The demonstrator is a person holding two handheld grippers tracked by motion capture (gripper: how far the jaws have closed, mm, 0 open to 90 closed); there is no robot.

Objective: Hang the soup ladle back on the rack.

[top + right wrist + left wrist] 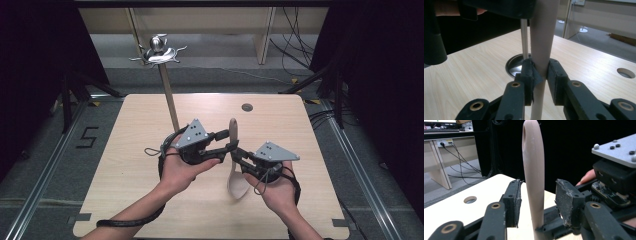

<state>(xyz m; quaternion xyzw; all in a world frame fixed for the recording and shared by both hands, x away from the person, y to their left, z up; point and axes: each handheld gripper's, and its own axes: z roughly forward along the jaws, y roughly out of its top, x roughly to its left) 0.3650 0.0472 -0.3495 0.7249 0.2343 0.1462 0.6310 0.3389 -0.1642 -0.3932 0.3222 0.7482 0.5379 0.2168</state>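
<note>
- Shoehorn (233, 160): pale beige plastic, long, with a hole at its narrow upper end and a broad scooped blade below; you are holding it above the table's (125, 150) middle.
- Right gripper (239, 152): you are clamping its shaft.
- Left gripper (227, 141): jaws are standing wide around the shaft, not touching.

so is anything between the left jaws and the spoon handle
Nothing visible. The left gripper is open with the spoon handle standing bare in the gap between its jaws; the right gripper is clamped on the handle lower down, clear of that gap.
</note>
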